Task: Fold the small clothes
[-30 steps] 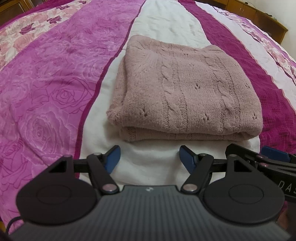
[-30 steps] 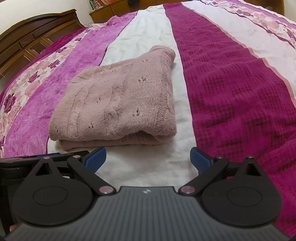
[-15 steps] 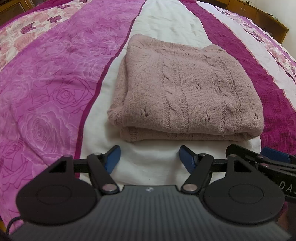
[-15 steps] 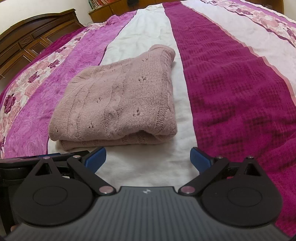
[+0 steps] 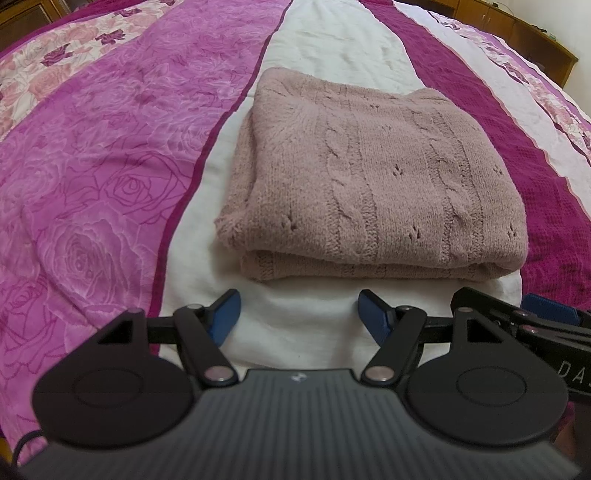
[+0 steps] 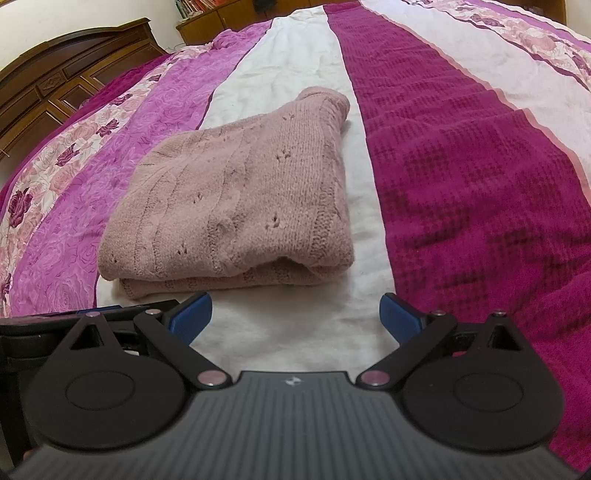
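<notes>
1. Nothing has moved since the earlier frames; both views frame the sweater as they did a second ago, and neither gripper has shifted.
2. Sweater (image 5: 373, 184): dusty pink cable knit, folded into a compact rectangle, layers stacked with the folded edges facing the cameras. It lies flat on the bed (image 5: 92, 177), mostly on the white stripe of the bedspread, its right side reaching the dark magenta stripe.
3. Left gripper (image 5: 297, 314): jaws spread wide, blue pads apart, nothing between them. It sits low over the white stripe just short of the sweater's near edge, not touching it.
4. Right gripper (image 6: 295, 319): jaws likewise wide apart and empty, near the sweater's right front corner, apart from the knit.
5. The two grippers are side by side; part of the right one shows at the right edge of the left view, and part of the left one at the left edge of the right view.
6. Wooden headboard (image 6: 55, 96) stands at far left in the right view; low wooden cabinets (image 6: 229, 20) line the wall beyond the bed.
</notes>
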